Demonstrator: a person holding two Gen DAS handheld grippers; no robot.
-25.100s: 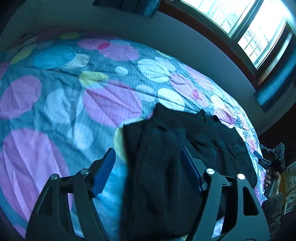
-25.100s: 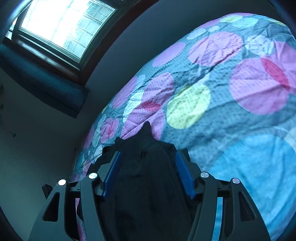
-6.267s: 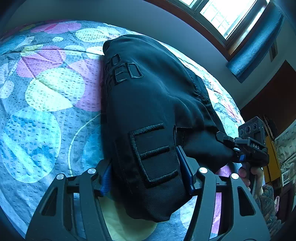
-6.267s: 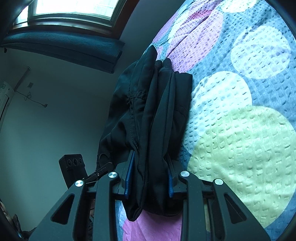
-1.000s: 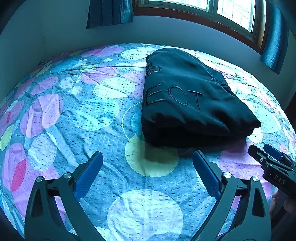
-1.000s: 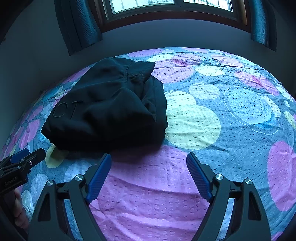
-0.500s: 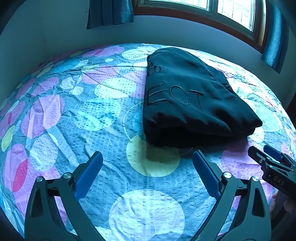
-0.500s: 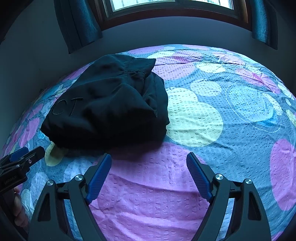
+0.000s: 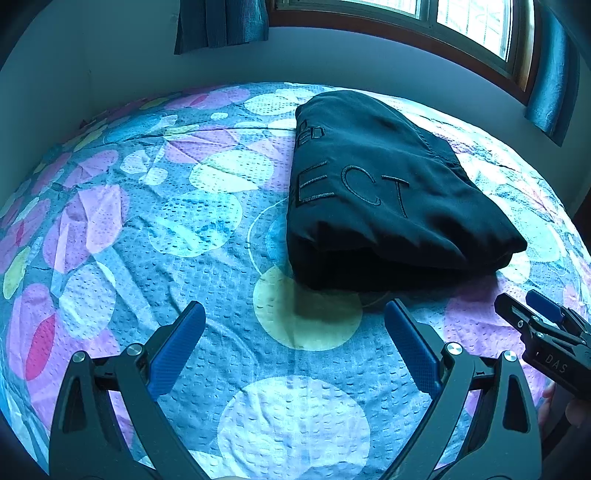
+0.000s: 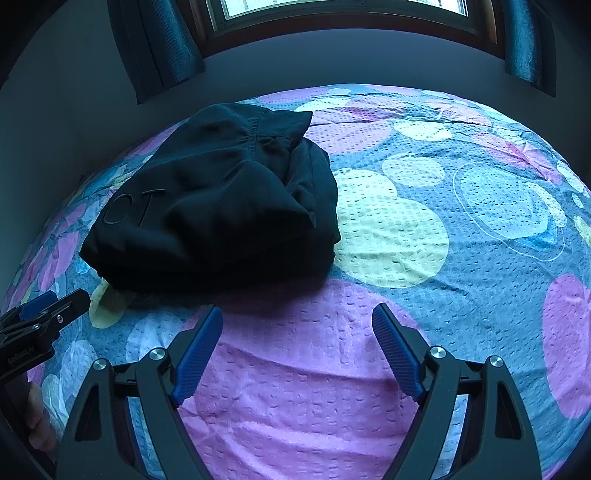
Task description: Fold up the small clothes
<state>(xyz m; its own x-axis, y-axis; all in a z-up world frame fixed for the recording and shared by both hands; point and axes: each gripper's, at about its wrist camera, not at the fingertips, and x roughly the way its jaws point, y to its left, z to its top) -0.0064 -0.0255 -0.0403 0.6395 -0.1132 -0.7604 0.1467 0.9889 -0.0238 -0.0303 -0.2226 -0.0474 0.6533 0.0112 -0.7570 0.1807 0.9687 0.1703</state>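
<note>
A black garment with stitched letters lies folded into a thick bundle on the bed; it also shows in the right wrist view. My left gripper is open and empty, a little short of the bundle's near edge. My right gripper is open and empty, just short of the bundle's near right corner. The right gripper also shows at the right edge of the left wrist view, and the left gripper shows at the left edge of the right wrist view.
The bedspread has large pastel circles and covers the whole bed. A wall and a window with blue curtains stand behind the bed. A window also shows in the right wrist view.
Over the last second both grippers stayed open and barely moved. Earlier both were shut on the garment; it now lies folded and released on the bed.
</note>
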